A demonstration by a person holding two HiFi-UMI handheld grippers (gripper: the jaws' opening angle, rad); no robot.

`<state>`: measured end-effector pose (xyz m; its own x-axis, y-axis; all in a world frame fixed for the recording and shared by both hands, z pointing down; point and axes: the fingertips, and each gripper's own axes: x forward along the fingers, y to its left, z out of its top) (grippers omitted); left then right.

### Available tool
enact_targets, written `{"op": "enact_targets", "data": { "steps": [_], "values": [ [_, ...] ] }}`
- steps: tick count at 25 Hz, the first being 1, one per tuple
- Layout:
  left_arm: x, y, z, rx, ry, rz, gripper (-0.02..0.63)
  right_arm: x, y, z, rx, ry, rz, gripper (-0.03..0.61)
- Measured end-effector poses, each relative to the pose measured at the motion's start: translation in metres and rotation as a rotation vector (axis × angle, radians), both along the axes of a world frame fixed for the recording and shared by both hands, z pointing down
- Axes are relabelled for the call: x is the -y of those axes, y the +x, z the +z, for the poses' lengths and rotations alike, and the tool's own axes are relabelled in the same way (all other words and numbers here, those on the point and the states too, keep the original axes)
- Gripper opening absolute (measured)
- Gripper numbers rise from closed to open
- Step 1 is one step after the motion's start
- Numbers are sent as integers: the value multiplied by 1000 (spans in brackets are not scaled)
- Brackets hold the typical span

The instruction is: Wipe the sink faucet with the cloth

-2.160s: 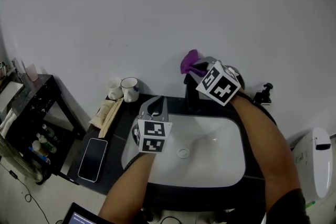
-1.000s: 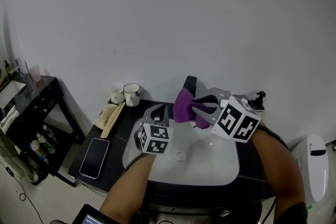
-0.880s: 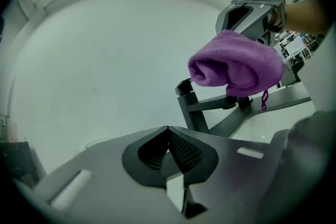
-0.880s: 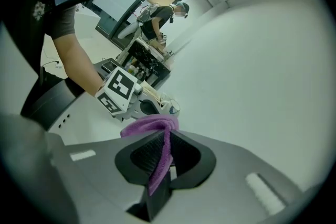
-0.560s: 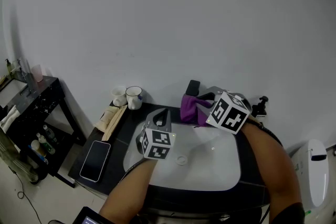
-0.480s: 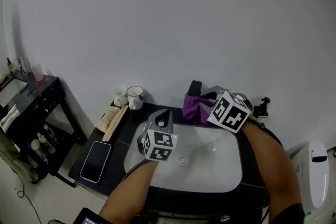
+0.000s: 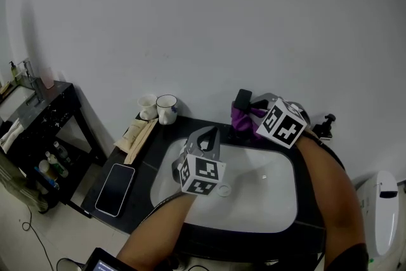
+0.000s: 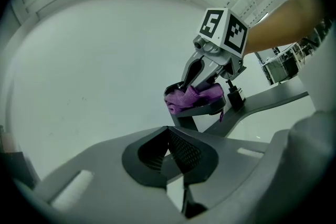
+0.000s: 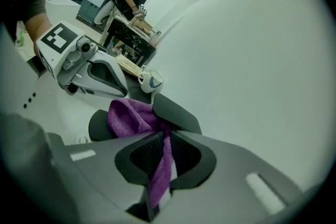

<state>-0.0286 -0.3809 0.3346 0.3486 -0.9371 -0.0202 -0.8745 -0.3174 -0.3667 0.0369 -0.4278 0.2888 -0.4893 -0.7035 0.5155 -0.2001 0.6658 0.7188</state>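
Purple terry cloth sits bunched on the black sink faucet, hiding much of it, clamped in the right gripper's jaws. Left gripper's jaws are together, empty, above the white basin.

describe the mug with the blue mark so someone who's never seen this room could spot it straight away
Start at the white sink basin set in the black counter. At the counter's back left, against the wall, two cups stand side by side. The mug is the one nearer the basin: white with a darker rim and a blue mark on its side, while the cup beside it is plain white.
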Motion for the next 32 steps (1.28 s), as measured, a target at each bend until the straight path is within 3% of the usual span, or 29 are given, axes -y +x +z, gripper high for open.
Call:
{"op": "enact_targets", "data": {
  "steps": [9,24,32],
  "values": [
    [6,-14,11,6,-47,-50,17,-18,-9,12,-27,-161,-49,34],
    [8,-14,17,22,-62,-62,17,-81,-3,20,-50,-235,-132,34],
    [4,-23,19,18,-70,-77,17,-124,4,29,-10,-265,-205,35]
  ]
}}
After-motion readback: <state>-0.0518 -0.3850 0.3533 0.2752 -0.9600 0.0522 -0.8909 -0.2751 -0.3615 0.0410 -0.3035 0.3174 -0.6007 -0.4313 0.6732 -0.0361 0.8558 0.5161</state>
